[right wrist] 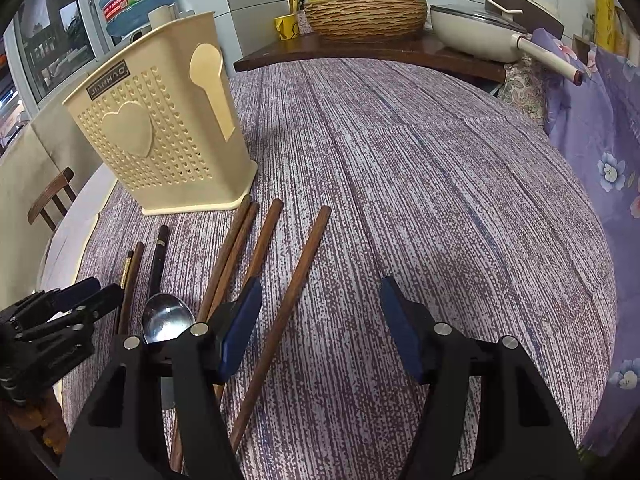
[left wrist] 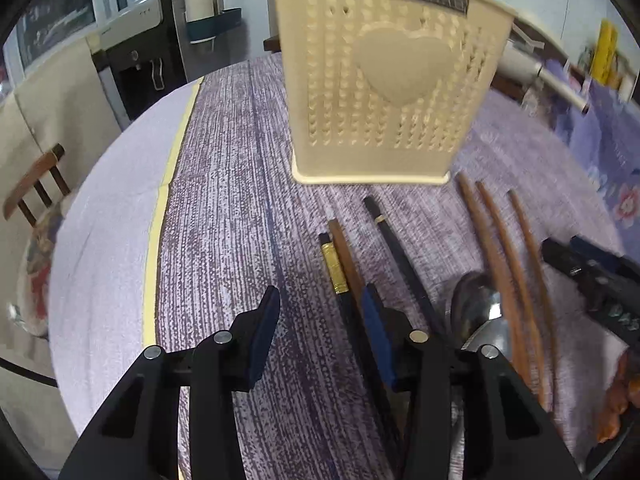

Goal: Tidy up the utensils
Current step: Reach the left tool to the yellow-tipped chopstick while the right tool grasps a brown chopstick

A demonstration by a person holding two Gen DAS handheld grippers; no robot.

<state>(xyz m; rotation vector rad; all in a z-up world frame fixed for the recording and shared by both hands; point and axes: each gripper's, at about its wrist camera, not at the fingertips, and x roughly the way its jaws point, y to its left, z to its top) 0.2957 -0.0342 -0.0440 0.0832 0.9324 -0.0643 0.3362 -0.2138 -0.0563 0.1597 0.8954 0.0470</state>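
A cream perforated utensil holder (left wrist: 392, 80) with a heart on its front stands upright on the purple cloth; it also shows in the right wrist view (right wrist: 160, 132). In front of it lie black chopsticks (left wrist: 396, 248), one with a gold band (left wrist: 335, 268), several brown wooden chopsticks (left wrist: 500, 256) (right wrist: 296, 280) and a steel spoon (left wrist: 476, 308) (right wrist: 166, 318). My left gripper (left wrist: 322, 312) is open and empty, its right finger over the black chopsticks. My right gripper (right wrist: 320, 312) is open and empty, with one brown chopstick lying between its fingers. The left gripper shows at the left edge of the right wrist view (right wrist: 60, 320).
The table (right wrist: 440, 180) carries a purple woven cloth with a yellow border (left wrist: 168, 200). A wooden chair (left wrist: 36, 184) stands at the left. Behind the table are a wicker basin (right wrist: 366, 18), a white pan (right wrist: 480, 32) and a water dispenser (left wrist: 136, 60). Floral fabric (right wrist: 592, 152) hangs at the right.
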